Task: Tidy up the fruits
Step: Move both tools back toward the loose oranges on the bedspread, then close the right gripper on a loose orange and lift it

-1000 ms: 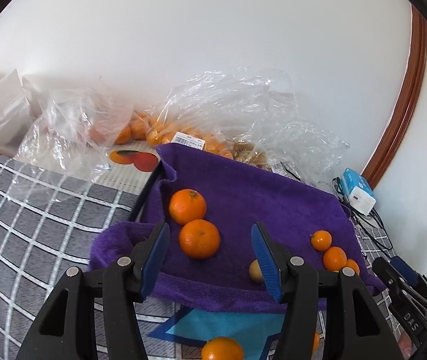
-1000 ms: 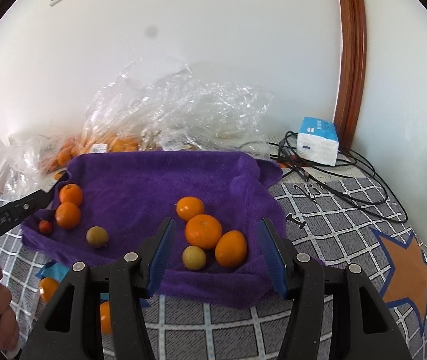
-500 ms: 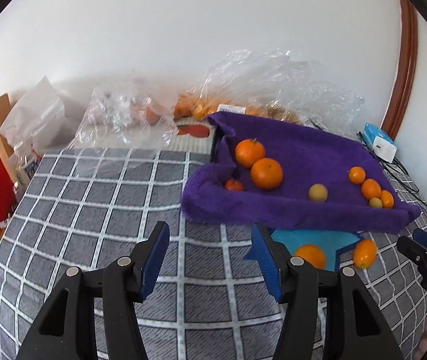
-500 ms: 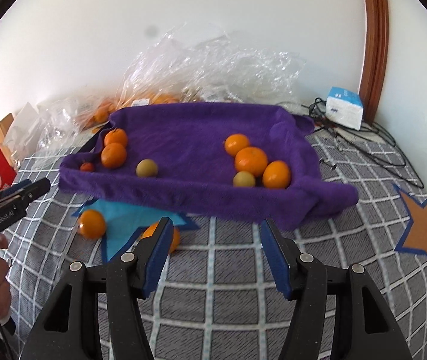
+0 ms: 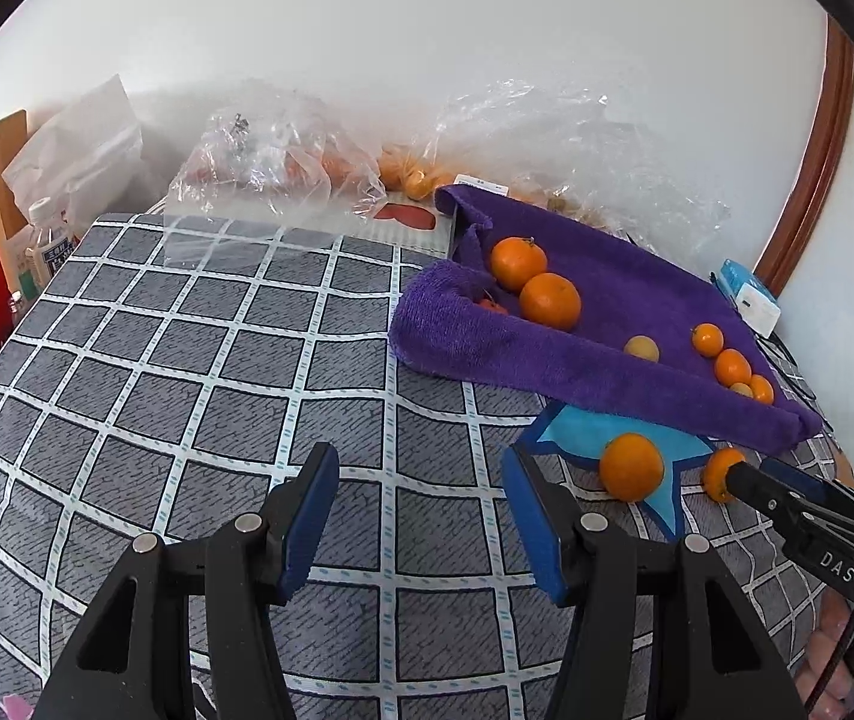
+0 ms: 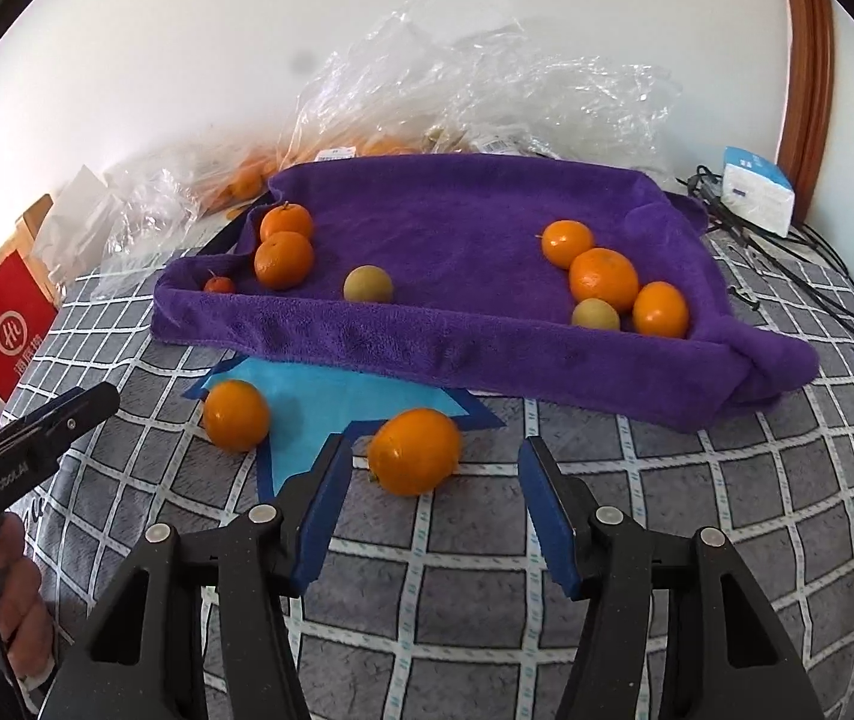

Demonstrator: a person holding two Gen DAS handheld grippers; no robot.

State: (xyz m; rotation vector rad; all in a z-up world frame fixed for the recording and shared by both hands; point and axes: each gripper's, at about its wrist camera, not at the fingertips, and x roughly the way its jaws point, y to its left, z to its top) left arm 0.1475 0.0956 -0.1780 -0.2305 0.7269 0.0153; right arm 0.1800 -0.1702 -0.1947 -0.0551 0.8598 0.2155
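- The right gripper point(image 6: 430, 501) hangs released, jaws spread, empty; the nearer orange point(image 6: 413, 451) lies loose on the checked cloth point(image 6: 637, 510), just past the tips, off the purple towel point(image 6: 487, 354).
- Best to drop straight over it, centred, and close gently, since I'd expect it to roll.
- The left gripper point(image 5: 417, 519) is spread too, holding nothing.
- A second orange point(image 6: 236, 414) waits near the towel's front edge.

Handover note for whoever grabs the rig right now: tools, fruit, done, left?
Left tool: open, empty, above bare checked blanket.
Right tool: open, empty, lined up on the near loose orange.
Purple towel tray: two oranges plus a small red fruit at its left end, four fruits at its right end, one yellow-green fruit between.
Done: eight fruits in the tray.
Left: two on the blanket, the near one and the second loose orange on the blue star.
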